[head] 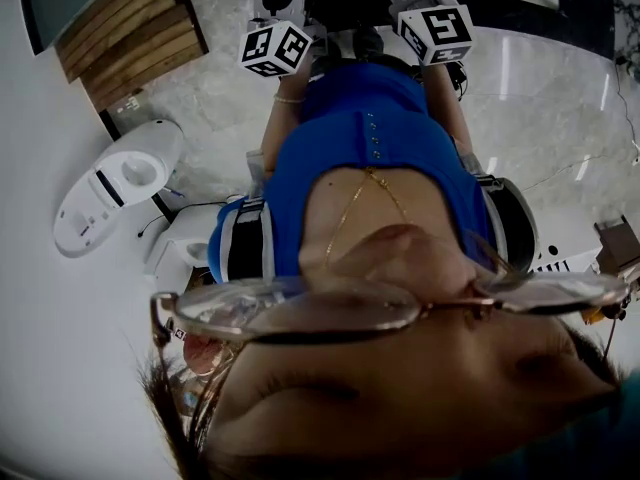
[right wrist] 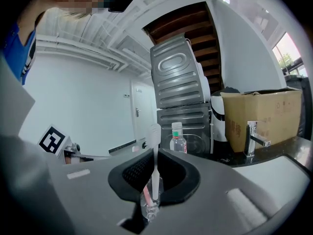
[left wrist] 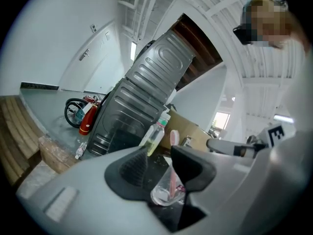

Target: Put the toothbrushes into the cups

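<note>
The left gripper is released, with its jaws wide apart. Between them, toward 6 o'clock, stands a clear cup with a pink toothbrush inside. The right gripper is clenched on a white toothbrush. This one stands upright, head at 12 o'clock, lower end at the cup's mouth.

The cup is thin, clear, glossy plastic, and the pink toothbrush looks like smooth plastic. The white toothbrush is milky, half-clear plastic. The right gripper has a matt grey plastic shell; its pads are black and finely ribbed, perhaps rubber. The appliance is ribbed sheet metal, the cardboard box brown and matt, the tap shiny chrome, the surface dark and glossy.
</note>
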